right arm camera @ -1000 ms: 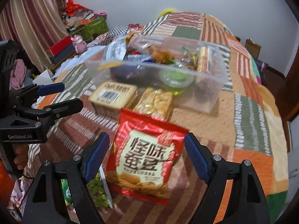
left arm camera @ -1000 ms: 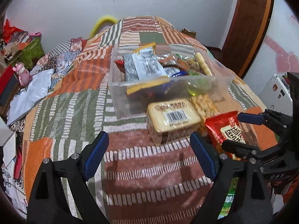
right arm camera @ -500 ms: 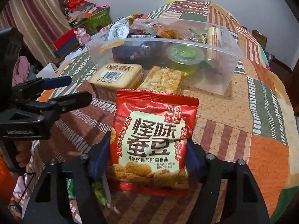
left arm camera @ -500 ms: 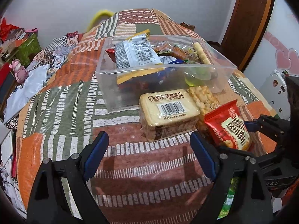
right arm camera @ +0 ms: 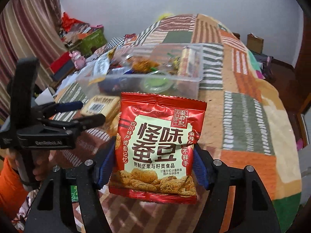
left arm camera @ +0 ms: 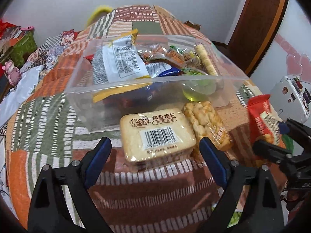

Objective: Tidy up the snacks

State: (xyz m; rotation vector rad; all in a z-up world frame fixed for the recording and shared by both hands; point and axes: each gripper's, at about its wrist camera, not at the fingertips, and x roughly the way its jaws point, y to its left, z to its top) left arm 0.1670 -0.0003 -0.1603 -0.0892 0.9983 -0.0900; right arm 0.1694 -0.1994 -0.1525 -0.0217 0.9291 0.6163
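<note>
Red bag (right arm camera: pixel 158 147) now hangs lifted off the bed (right arm camera: pixel 248 116), clamped in your right gripper (right arm camera: pixel 155 167); carry it to the bin (right arm camera: pixel 151 77); your left gripper (left arm camera: pixel 155 153), spread wide, has closed in on the cracker pack (left arm camera: pixel 157 136).

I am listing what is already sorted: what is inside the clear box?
The clear box holds a white packet, a green cup, a wafer roll and small wrapped snacks. Whatever lies beneath them is covered.
</note>
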